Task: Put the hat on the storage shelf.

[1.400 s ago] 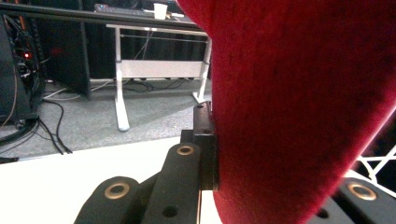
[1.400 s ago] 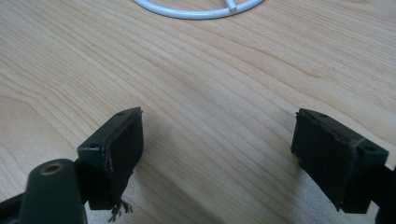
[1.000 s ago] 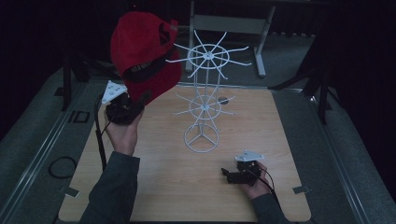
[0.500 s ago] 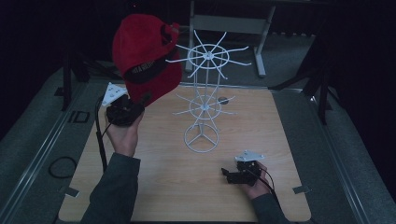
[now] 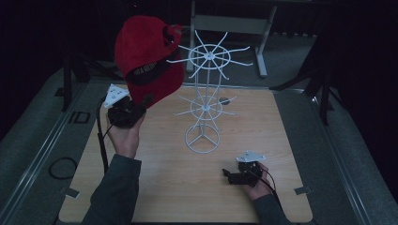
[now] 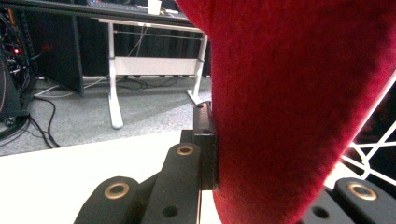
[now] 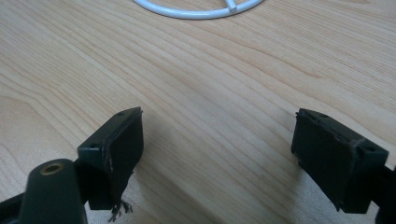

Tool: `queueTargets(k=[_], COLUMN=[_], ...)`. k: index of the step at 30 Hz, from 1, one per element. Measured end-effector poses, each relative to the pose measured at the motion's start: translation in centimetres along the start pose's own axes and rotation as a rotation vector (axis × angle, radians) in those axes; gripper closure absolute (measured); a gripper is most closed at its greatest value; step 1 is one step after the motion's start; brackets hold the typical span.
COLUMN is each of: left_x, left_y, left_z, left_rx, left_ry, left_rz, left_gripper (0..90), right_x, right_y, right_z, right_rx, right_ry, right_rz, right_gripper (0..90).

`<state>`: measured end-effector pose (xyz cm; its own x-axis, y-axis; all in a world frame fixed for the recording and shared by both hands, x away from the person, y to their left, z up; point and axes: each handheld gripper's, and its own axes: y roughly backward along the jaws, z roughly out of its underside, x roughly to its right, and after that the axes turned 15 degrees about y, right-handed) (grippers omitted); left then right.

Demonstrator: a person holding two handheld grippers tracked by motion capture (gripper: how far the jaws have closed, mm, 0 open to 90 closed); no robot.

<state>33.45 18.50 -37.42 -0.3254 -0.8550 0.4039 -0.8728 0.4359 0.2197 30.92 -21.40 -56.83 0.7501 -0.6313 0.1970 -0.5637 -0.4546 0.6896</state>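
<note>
Above the left-far part of the table, the red cap (image 5: 148, 58) is held up in the air, beside the top ring of the white wire rack (image 5: 206, 101), near its prongs; whether it touches one I cannot tell. It hangs with the opening down and toward the person, the dark inner band visible, prob. so that it can drop over one prong of the rack.

The left gripper (image 5: 136, 105) grasps the cap from below at its lower edge; in the left gripper view the red fabric (image 6: 299, 107) sits between the two jaws, pressed against the inner pad. This low grip leaves the upper part of the cap free, which I judge useful for hooking it.

The rack stands approx. in the middle of the wooden table (image 5: 159, 187) on its round base, w/ two levels of prongs, both empty as far as visible.

The right gripper (image 5: 233, 177) rests low on the near-right of the table, jaws spread wide w/ nothing between them; its own view shows bare wood and the rim of the rack base (image 7: 196, 11) ahead. Prob. it waits, maybe to steady the rack.
</note>
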Motion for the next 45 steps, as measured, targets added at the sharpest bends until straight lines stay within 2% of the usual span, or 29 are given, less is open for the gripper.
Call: queueTargets(k=[24, 32, 45], left_x=[-0.6, -1.0, -1.4], left_y=[-0.6, -1.2, -1.8], left_z=[2.1, 3.7, 5.5], left_rx=[-0.039, -0.058, -0.109], left_ry=[-0.001, 0.005, -0.015], left_rz=[-0.014, -0.027, -0.037], left_gripper=[85.5, 85.4, 85.2], right_x=[0.0, 0.0, 0.0], right_y=[0.0, 0.0, 0.0], right_z=[0.0, 0.0, 0.0], right_rx=[0.0, 0.0, 0.0], right_ry=[0.001, 0.002, 0.002], right_rz=[0.001, 0.001, 0.001], right_gripper=[16.7, 16.7, 16.7])
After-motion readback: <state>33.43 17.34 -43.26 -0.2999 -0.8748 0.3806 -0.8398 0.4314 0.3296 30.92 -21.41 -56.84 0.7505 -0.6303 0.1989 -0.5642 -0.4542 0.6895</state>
